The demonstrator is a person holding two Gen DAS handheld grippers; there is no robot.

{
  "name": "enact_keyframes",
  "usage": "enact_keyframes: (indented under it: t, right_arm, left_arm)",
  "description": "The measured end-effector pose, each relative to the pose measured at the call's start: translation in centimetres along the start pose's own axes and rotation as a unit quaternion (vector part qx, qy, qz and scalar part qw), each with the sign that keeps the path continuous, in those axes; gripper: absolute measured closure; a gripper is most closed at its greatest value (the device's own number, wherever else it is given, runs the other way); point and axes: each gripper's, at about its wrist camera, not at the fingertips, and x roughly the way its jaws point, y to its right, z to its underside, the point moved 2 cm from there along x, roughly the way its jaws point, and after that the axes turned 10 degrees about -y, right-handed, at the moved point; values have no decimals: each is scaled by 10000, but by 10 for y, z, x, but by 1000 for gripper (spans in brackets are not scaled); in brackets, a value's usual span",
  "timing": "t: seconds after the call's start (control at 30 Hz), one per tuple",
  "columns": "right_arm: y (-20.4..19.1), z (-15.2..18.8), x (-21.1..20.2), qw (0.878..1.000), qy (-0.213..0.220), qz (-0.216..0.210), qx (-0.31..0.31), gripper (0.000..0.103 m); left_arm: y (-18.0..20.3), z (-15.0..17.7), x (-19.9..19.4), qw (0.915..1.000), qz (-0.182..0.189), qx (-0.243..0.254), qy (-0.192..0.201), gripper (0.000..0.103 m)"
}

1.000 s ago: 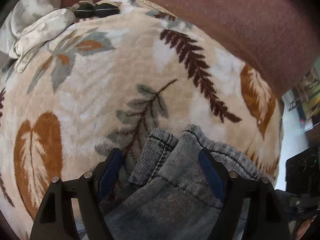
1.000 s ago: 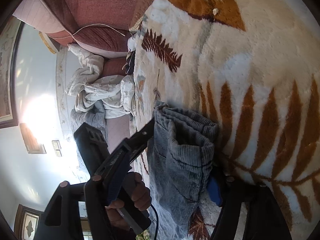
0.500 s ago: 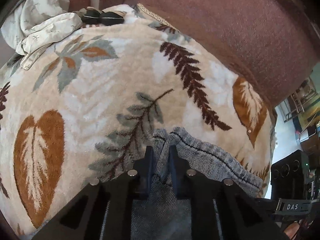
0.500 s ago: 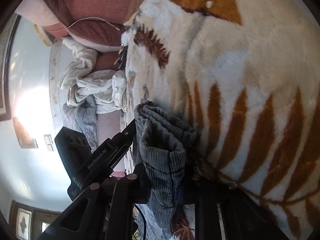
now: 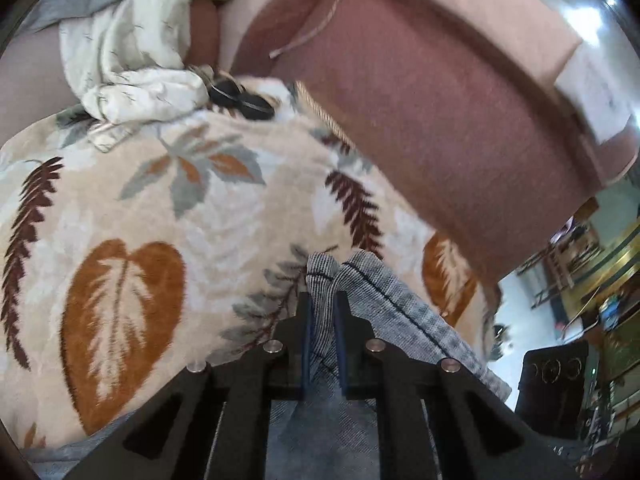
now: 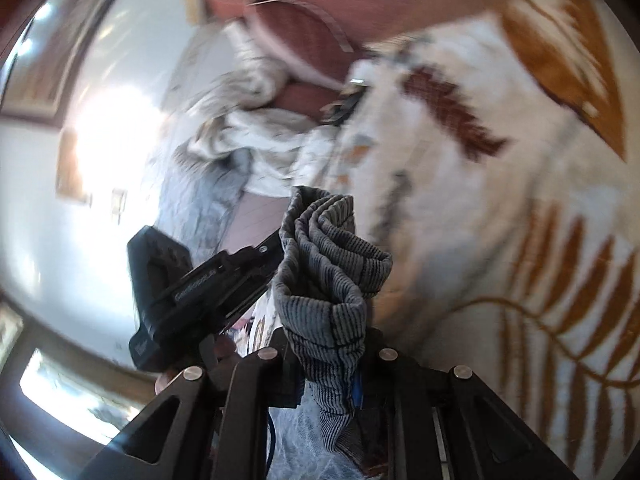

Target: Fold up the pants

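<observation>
Where the left wrist view begins, at bottom centre, the left gripper (image 5: 322, 312) is nearly closed, its blue pads pinching a bunched hem of the pants (image 5: 384, 296); the jaws have just been closing, and the cloth is between them. One pair of pants shows, grey-blue ribbed denim, its hem poking up past the fingertips at lower centre and a seamed edge running down to the lower right. Under and behind it lies one blanket (image 5: 168, 216), cream with orange, grey and dark red leaves, filling the left and middle of the frame. Farther off, at upper left, a crumpled white sheet (image 5: 132, 60) lies beside two dark rounded objects (image 5: 240, 98) at the blanket's far edge. One reddish sofa back (image 5: 420, 92) curves across the upper right.

At bottom centre of the right wrist view, the right gripper (image 6: 328, 364) is likewise closed narrow on a rolled fold of the pants (image 6: 332, 264), which stands up above the fingertips; its jaws have just been closing too. Just left of that fold the black body of the other gripper crosses the frame, with part of a hand (image 6: 168, 380) below it. The blanket (image 6: 500, 184) fills the right, blurred.
</observation>
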Motion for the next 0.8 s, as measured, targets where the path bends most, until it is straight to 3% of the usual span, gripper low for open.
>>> enact_keyframes:
  t: [0.23,0.4,0.53,0.7,0.8]
  right_arm:
    - [-55,27,22,9934,-345,-137,-1088,86]
    - [-92,63,54,9780,-875,-63,-1895,86]
    - [-110,96,87,9654,-1395,10,-2204,86]
    - [-111,133,131,9469,-2148,409,-2357,85]
    - [-104,146,151,9357,-2620,594,-2287,79]
  left_arm:
    - [-31,31,-58,9972,320,-317,597,93]
    - [-78,80,-105,9899,410,-848,1057,93]
    - [-116,118,-126,9825,344,-1326,1258,93]
    - [-168,165,-135,9683,215,-2103,1332,97]
    - [-188,183,-137,9611,96,-2401,1359,97]
